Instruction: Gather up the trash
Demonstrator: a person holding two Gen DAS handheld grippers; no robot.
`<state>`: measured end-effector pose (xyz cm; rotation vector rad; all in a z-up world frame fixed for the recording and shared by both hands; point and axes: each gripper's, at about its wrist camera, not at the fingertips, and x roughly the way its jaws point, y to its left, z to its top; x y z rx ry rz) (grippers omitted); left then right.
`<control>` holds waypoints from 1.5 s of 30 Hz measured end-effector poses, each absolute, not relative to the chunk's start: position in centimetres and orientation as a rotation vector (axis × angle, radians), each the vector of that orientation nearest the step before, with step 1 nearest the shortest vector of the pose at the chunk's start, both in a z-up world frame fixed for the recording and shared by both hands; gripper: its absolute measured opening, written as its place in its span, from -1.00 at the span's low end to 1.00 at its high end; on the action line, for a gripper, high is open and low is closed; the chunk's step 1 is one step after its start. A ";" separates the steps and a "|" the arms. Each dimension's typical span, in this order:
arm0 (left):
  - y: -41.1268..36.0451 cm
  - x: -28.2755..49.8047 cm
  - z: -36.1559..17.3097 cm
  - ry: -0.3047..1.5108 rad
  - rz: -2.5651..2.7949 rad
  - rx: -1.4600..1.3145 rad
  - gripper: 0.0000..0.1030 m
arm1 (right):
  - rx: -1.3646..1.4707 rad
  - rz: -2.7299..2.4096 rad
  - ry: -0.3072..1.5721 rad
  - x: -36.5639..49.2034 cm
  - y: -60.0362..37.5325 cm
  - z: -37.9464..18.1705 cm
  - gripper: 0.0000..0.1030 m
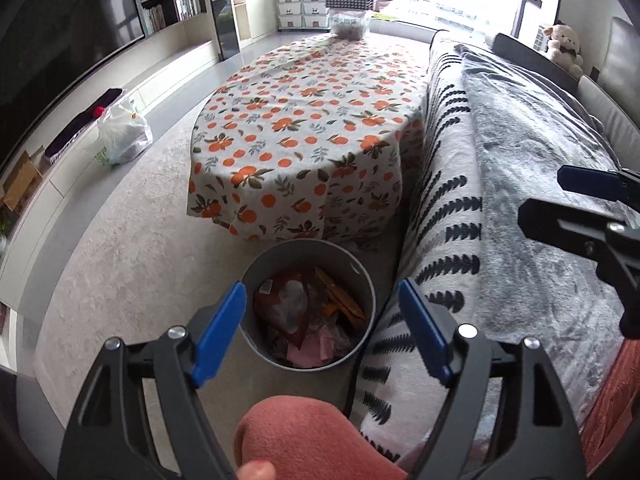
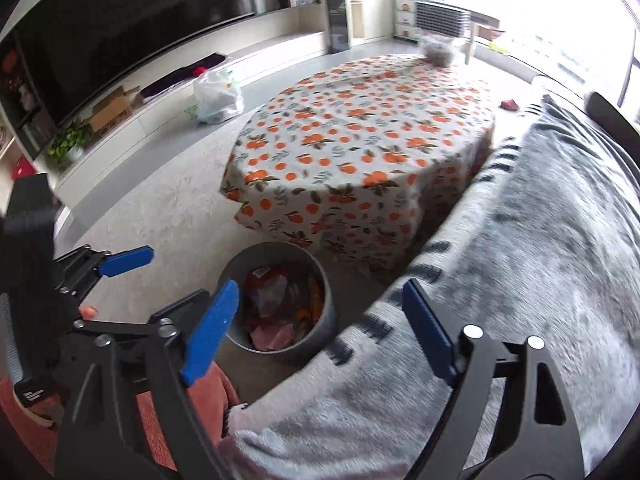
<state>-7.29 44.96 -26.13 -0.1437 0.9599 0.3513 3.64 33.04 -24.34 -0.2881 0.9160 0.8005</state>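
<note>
A grey round bin (image 1: 362, 276) stands on the carpet between the table and the sofa, also in the right wrist view (image 2: 328, 280). It holds wrappers and pink paper (image 1: 316, 350), seen too in the right wrist view (image 2: 272, 336). My left gripper (image 1: 324, 332) is open and empty, hovering above the bin. My right gripper (image 2: 320, 328) is open and empty over the sofa edge beside the bin. Its fingers (image 1: 588, 184) show at the right of the left wrist view. The left gripper's fingers (image 2: 124, 260) show at the left of the right wrist view.
A low table with an orange-print cloth (image 1: 316, 120) stands beyond the bin, a clear container (image 1: 348, 26) at its far end. A grey blanket covers the sofa (image 1: 532, 168) on the right. A white plastic bag (image 1: 120, 132) lies by the TV unit. My knee (image 1: 304, 436) is below.
</note>
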 end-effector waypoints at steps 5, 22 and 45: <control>39.8 -5.9 -23.0 0.926 0.276 -0.070 0.62 | -0.230 0.642 0.882 4.1 26.0 -22.1 0.82; 18.8 -0.5 -12.5 0.840 0.066 0.149 0.71 | -0.136 0.210 0.815 5.0 -0.4 -14.0 0.86; 10.7 1.8 -5.6 0.872 -0.073 0.054 0.72 | -0.121 0.074 0.786 1.8 -10.8 -5.9 0.86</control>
